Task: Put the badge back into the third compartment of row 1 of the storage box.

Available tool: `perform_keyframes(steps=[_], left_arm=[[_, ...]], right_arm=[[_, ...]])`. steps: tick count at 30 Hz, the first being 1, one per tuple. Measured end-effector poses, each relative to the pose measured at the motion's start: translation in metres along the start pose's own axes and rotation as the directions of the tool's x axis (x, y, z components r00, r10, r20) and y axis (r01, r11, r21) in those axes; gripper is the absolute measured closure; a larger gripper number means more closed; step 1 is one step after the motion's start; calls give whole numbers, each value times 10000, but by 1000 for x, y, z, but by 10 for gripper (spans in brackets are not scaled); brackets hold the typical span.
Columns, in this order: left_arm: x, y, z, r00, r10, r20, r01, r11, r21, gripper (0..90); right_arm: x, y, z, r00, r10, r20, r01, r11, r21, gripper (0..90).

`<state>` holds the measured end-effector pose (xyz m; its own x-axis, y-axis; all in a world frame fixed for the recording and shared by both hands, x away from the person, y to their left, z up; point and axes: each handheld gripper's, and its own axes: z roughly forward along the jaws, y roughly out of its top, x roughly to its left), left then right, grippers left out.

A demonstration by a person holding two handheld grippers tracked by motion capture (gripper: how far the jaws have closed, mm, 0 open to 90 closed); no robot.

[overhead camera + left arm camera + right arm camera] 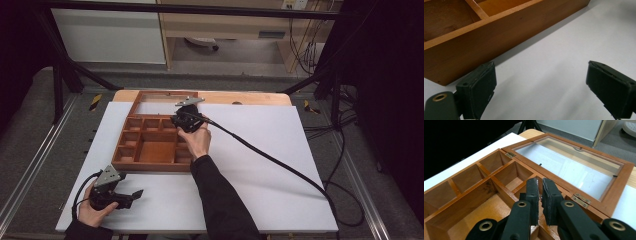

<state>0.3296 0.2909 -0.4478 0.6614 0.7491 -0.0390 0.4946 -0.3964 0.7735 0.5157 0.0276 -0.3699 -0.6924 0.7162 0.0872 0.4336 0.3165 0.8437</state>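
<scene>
A lab or workshop recording station was shown. A table (280, 200) covered by a white sheet was enclosed by a black metal frame (60, 80), and metal rails (30, 165) were seen along the grey carpeted floor (30, 120). Yellow and black hazard tape (95, 101) was stuck near the frame's feet. Behind the table, bundles of cables (305, 50) were hung beside a pale wooden desk (225, 25), with a white panel (107, 35) to its left. Dark curtaining was seen at both sides.
</scene>
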Motion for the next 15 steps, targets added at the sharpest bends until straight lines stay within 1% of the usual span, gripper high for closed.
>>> perform_keyframes(steps=[5,10,15], left_arm=[[0,0,1,10000,-2,23,2,10000,5,91],[0,0,1,10000,-3,27,3,10000,6,91],[0,0,0,10000,36,18,-36,10000,-5,91]], right_arm=[[-1,-2,11,9999,102,10,-102,9999,33,839],[-5,-5,20,10000,83,42,-83,9999,69,839],[-6,-7,29,9999,99,71,-100,9998,173,839]])
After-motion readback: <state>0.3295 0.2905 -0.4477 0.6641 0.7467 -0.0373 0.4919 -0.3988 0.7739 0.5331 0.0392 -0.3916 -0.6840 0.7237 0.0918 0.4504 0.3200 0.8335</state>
